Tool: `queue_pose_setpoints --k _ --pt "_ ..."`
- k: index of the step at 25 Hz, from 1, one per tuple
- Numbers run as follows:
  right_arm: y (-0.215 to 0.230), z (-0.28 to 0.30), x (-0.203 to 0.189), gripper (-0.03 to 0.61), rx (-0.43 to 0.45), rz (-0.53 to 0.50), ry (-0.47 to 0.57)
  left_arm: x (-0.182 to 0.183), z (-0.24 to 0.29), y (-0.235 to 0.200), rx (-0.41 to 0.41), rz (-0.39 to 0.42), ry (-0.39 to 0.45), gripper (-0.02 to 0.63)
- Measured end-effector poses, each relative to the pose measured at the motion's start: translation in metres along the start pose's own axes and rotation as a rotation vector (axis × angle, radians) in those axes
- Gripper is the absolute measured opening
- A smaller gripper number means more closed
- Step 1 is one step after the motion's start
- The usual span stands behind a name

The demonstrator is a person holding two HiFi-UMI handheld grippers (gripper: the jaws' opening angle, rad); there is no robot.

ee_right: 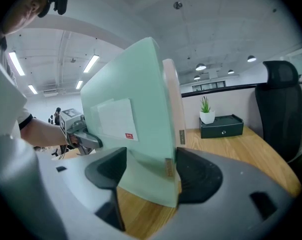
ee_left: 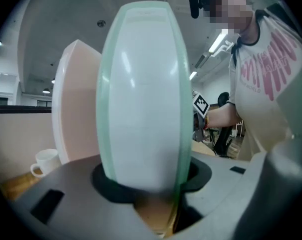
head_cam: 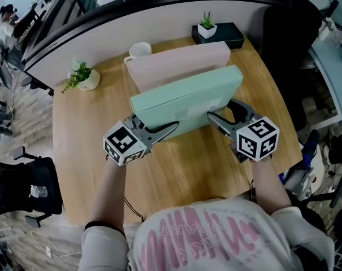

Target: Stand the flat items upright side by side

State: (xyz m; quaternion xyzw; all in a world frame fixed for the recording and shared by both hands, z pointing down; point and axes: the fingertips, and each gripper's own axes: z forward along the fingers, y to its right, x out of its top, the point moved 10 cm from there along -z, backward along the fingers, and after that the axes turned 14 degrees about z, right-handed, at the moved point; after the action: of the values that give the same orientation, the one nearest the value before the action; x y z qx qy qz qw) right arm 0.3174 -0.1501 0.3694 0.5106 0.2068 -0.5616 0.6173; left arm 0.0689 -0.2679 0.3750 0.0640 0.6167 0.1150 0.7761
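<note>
A mint green flat box (head_cam: 185,103) stands upright on its long edge on the wooden table (head_cam: 187,174). Close behind it a pink flat box (head_cam: 176,64) stands upright too, parallel to it. My left gripper (head_cam: 154,123) holds the green box's left end. In the left gripper view the green box (ee_left: 141,94) fills the gap between the pads of that gripper (ee_left: 146,184), with the pink box (ee_left: 73,104) beside it. My right gripper (head_cam: 221,110) is shut on the right end. In the right gripper view both pads of the gripper (ee_right: 151,169) lie against the green box (ee_right: 131,119).
A white mug (head_cam: 139,51) stands behind the pink box. A potted plant (head_cam: 83,77) sits at the table's back left. A black case (head_cam: 224,35) with a small plant on it is at the back right. A dark office chair (head_cam: 284,38) stands past the right edge.
</note>
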Motion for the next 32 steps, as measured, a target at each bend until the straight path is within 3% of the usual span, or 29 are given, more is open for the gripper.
queue_pose_setpoints --k 5,9,23,28,32 --pt "0.0 0.006 0.0 0.311 -0.012 -0.008 -0.001 0.0 0.0 0.0 -0.011 0.106 -0.151 0.233" --pt "-0.001 0.01 -0.002 0.311 -0.008 -0.008 -0.022 -0.002 -0.004 0.001 0.067 0.113 -0.251 0.282" --pt "-0.008 0.019 -0.005 0.311 0.028 -0.025 -0.056 -0.014 -0.024 0.016 0.403 -0.064 -0.283 0.341" --pt "-0.013 0.022 -0.007 0.313 0.042 -0.035 -0.062 -0.019 -0.031 0.019 0.415 -0.09 -0.269 0.33" --pt "-0.015 0.022 -0.007 0.313 0.048 -0.039 -0.068 -0.02 -0.036 0.022 0.412 -0.064 -0.305 0.325"
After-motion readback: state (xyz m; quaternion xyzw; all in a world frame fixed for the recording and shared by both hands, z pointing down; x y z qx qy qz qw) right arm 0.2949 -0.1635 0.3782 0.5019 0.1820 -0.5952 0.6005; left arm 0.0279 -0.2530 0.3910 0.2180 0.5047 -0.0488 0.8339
